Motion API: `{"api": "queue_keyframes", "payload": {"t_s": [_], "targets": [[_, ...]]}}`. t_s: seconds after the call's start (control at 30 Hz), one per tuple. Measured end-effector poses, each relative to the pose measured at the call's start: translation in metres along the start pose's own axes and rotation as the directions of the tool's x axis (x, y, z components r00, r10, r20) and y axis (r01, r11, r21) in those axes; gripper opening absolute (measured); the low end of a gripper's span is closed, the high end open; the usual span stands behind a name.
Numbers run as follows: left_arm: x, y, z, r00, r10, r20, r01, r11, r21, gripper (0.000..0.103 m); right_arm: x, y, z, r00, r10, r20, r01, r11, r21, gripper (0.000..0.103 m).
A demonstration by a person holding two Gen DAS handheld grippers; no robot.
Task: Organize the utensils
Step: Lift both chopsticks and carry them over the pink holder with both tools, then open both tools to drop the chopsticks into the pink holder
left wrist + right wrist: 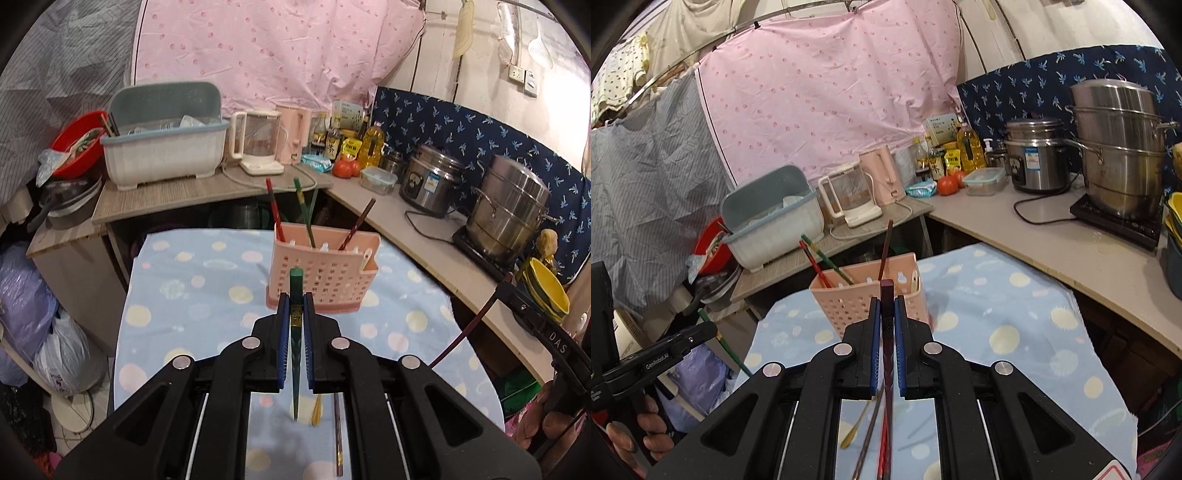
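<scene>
My left gripper (295,300) is shut on a green chopstick (296,280) that stands upright above the table, in front of the pink perforated holder (332,280). My right gripper (887,302) is shut on a dark red chopstick (887,290), held upright just short of the same holder (849,302). Inside the holder stand a red, a green and a brown chopstick (356,225). Loose on the blue dotted cloth (192,280) lie a gold spoon (854,428), a brown chopstick (867,443) and a red chopstick (882,446).
An L-shaped counter runs behind and to the right, with a dish bin (162,147), a kettle (258,144), bottles, a rice cooker (432,181) and a steel steamer pot (509,210). Yellow bowls (546,291) sit at the right. Bags lie on the floor at the left.
</scene>
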State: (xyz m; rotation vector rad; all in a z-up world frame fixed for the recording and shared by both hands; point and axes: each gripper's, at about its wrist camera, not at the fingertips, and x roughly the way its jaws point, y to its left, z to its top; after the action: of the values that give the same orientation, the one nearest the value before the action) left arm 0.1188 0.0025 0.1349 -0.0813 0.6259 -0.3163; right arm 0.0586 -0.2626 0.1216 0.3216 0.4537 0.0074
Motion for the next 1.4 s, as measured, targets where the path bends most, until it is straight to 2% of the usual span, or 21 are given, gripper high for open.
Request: {"api": "queue_keyframes", "payload": {"t_s": [0.33,0.63,0.8,0.93,1.13,1.4], "targets": [[0.004,-0.009,0.075,0.992,-0.015,0.123,0.015,1.0,-0.001,0.007,0.024,0.007,0.062,0.995,0.013,0.094,-0.014,1.0,0.007,0.007],[0.016,-0.023,0.144,0.971,-0.064,0.23,0.067,0.998,-0.006,0.007,0.06,0.017,0.125,0.985,0.023,0.169,-0.027,0.999,0.027,0.007],[0.031,-0.031,0.169,0.957,-0.092,0.276,0.097,0.995,-0.004,0.007,0.089,0.023,0.141,0.985,0.035,0.171,-0.044,0.998,0.045,0.007],[0.059,-0.033,0.173,0.964,-0.091,0.25,0.095,0.995,-0.005,0.007,0.118,0.027,0.139,0.99,0.038,0.133,-0.044,0.998,0.044,0.007],[0.097,-0.025,0.159,0.981,-0.077,0.18,0.082,0.997,-0.018,0.007,0.153,0.026,0.117,0.998,0.027,0.054,-0.029,0.999,0.034,0.007],[0.124,-0.013,0.142,0.992,-0.051,0.12,0.056,0.998,-0.042,0.007,0.175,0.018,0.095,1.0,-0.002,-0.007,0.002,0.999,0.039,0.007]]}}
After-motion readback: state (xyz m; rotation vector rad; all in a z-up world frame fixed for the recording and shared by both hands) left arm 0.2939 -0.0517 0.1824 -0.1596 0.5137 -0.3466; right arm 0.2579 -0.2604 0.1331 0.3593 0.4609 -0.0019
